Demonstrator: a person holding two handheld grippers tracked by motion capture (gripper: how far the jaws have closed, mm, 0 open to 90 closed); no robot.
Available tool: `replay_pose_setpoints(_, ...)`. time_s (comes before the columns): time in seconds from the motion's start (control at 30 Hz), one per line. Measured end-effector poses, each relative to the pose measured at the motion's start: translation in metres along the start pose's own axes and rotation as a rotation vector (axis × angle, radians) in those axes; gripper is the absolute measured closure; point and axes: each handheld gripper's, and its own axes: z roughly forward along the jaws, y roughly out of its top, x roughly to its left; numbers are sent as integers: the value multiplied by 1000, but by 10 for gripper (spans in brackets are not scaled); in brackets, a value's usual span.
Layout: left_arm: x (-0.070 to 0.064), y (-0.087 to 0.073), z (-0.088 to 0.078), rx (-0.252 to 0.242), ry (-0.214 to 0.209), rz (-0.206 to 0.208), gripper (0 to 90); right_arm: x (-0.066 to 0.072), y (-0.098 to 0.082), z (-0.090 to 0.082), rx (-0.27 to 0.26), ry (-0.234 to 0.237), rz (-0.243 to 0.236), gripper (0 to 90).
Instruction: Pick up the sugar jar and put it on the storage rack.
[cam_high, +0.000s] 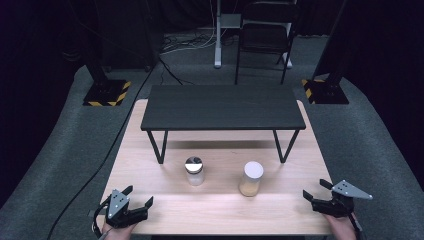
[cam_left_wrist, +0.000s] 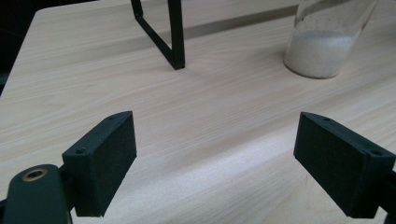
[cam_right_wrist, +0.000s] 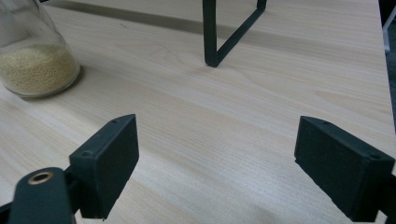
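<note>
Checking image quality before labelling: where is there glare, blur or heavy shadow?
High view: glare on the left jar's lid, dark surroundings, shelf shadows the table. Left gripper view: jar of white powder slightly soft, tool pads sharp. Right gripper view: jar of yellow grains soft.

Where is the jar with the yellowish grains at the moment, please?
In the high view the jar of yellowish grains stands right of centre on the wooden table, beside the silver-lidded jar, just in front of the black shelf's right leg.

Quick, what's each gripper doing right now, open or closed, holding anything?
Left gripper: open, holding nothing, above the wooden table.
Right gripper: open, holding nothing.
</note>
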Motion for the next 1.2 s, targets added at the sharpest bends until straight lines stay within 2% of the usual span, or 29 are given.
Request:
replay_pose_setpoints(0.33,0,-2,-1,-8,-8,-4,120,0,1,2,5,2,-1,128)
replay_pose_setpoints(0.43,1,-1,0,-6,-15,-3,119,0,1,2,5,2,-1,128)
replay_pose_setpoints(0.57,5,-4,0,-28,-39,-19,115,0,1,2,5,5,-3,127)
replay_pose_setpoints(1.03,3,-1,1,-17,-48,-3,116,1,2,2,8,4,-9,126)
replay_pose_setpoints(1.2,1,2,4,-6,-69,20,116,1,2,2,9,5,-10,126)
